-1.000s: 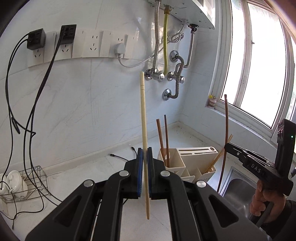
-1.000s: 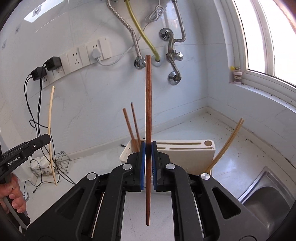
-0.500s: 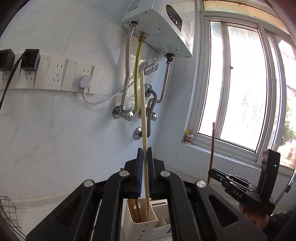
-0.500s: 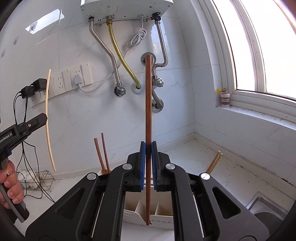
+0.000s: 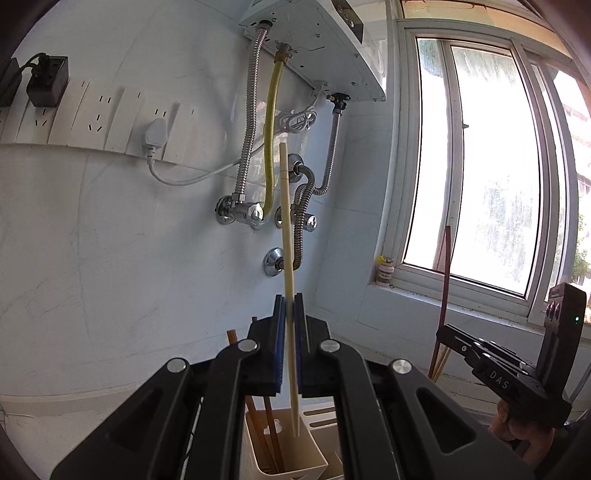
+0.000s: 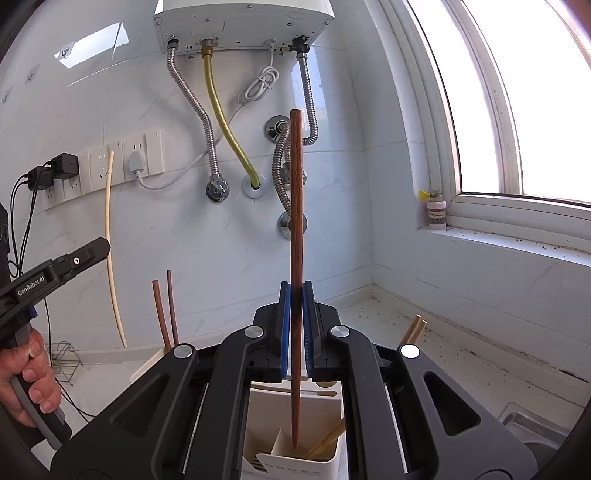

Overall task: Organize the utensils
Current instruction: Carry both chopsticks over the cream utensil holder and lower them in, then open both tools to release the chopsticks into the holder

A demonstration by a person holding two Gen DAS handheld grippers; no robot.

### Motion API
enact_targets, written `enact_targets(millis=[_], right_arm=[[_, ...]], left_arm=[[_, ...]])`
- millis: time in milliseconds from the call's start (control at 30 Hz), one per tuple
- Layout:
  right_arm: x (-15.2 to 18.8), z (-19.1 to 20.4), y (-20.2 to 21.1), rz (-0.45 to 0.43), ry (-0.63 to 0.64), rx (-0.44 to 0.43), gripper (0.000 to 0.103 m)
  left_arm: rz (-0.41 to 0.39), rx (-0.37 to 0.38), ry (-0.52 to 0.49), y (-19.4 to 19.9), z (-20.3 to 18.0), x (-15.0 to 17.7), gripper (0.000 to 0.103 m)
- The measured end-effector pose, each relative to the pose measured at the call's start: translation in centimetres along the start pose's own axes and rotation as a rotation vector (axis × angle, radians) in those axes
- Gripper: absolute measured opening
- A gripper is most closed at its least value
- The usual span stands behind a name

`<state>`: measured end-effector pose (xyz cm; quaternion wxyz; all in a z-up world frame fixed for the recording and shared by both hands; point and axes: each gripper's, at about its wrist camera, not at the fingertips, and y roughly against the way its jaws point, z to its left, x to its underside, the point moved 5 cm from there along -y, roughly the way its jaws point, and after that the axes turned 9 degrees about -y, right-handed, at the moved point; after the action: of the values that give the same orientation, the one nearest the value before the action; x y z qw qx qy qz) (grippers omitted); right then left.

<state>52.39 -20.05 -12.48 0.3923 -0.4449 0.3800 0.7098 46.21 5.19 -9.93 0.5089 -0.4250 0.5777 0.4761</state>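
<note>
My left gripper (image 5: 290, 325) is shut on a pale bamboo chopstick (image 5: 286, 229) held upright; its lower tip hangs over a compartment of the cream utensil holder (image 5: 314, 448) where two dark brown chopsticks (image 5: 271, 434) stand. My right gripper (image 6: 295, 314) is shut on a dark brown chopstick (image 6: 295, 206), also upright, its tip just above a holder compartment (image 6: 325, 458) with pale chopsticks (image 6: 327, 439) in it. In the right wrist view the left gripper (image 6: 99, 247) and its pale chopstick (image 6: 109, 236) show at left; two brown chopsticks (image 6: 164, 306) stand behind.
A water heater (image 6: 243, 22) with hoses (image 6: 225, 122) hangs on the tiled wall above. Wall sockets with plugs (image 6: 92, 166) sit at left, a window (image 5: 480, 166) at right. A sink corner (image 6: 535, 424) lies at lower right, a wire rack (image 6: 66, 358) at lower left.
Both grippers have moved in over the holder and lowered, so each chopstick's tip now hangs over a compartment. The views swung up toward the water heater.
</note>
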Motion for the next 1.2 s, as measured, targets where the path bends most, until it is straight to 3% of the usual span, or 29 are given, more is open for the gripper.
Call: enact_targets(millis=[567,633,667,700,967,1200], right_arm=[[2.7,0.4,-1.1,0.014,0.047,0.001,0.006],[3.0,0.6,-0.9,0.019,0.063,0.016,0.015],[2.7,0.6,-0.3,-0.006,0.054,0.023,0.049],[2.3,0.6,0.5,-0.054,0.047,0.038,0.071],[0.5,0.4,2.1,-0.094,-0.002,0.060,0.066],[-0.4,0.9,3.4,-0.099,-0.030,0.057,0.067]], left_arm=[[0.061,-0.003,-0.040,-1.9,-0.5,5.1,0.006],[0.069,-0.042,-0.058,-1.8,-0.5,5.6,0.031],[0.052,-0.053,-0.051,-1.4,-0.4,5.6,0.056],[0.021,-0.063,-0.041,-0.7,-0.3,5.4,0.063],[-0.015,-0.114,-0.029,2.3,0.6,3.6,0.080],[-0.008,-0.140,-0.054,5.0,1.4,1.7,0.083]])
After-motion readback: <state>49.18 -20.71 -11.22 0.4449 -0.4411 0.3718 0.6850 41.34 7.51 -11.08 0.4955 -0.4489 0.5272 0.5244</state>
